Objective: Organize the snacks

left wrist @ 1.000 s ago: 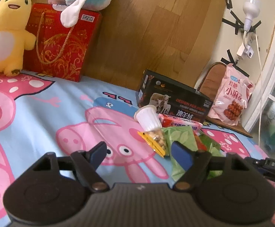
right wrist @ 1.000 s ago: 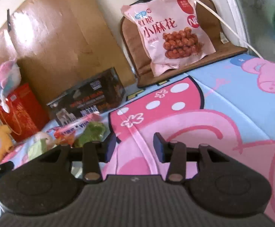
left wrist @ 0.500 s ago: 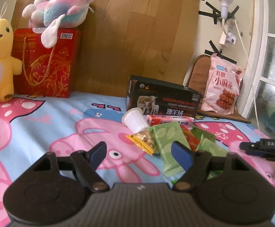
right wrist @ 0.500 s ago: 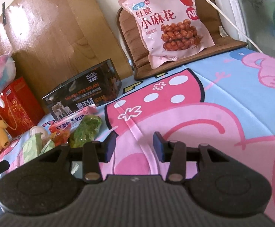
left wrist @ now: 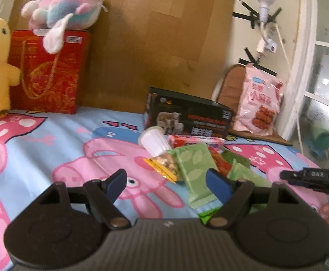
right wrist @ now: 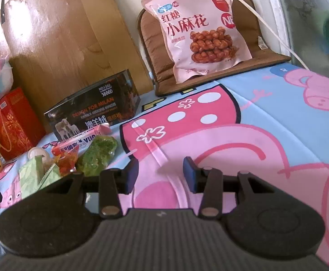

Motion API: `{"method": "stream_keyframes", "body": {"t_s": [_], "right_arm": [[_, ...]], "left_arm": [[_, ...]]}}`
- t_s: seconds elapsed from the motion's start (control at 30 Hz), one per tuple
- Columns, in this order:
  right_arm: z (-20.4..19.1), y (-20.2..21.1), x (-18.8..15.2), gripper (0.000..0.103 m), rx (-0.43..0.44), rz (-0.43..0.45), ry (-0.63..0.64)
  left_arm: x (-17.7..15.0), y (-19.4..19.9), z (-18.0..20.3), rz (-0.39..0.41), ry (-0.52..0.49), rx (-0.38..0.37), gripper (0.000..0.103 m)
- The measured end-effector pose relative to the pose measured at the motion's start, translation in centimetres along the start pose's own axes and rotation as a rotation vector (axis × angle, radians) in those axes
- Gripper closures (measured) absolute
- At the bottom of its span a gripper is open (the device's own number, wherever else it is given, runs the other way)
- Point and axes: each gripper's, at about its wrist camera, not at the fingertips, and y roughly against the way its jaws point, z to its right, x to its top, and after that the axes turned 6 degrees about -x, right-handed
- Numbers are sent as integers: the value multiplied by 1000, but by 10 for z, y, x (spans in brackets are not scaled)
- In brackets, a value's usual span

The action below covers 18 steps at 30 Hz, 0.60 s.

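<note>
Green packet (left wrist: 195, 169) partly behind left claw (left wrist: 168, 181), blurred

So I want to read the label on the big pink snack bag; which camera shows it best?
The right wrist view: the pink snack bag faces the camera, large and sharp, leaning on the brown cushion, its print legible. In the left wrist view the bag is small, distant and blurred.

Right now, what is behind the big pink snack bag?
The pink bag leans on a brown cushion, which stands against the wall. The cushion's middle is covered by the bag, so anything there cannot be seen.
</note>
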Motion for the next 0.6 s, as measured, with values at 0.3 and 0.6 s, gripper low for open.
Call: {"method": "stream_keyframes", "body": {"t_s": [0.3, 0.6], "right_arm": [[-33, -7, 38, 53, 173, 8, 216], [-94, -84, 75, 42, 340, -85, 611]], "left_arm": [[6, -3, -32, -4, 180, 48, 22], [6, -4, -22, 13, 123, 83, 22]]}}
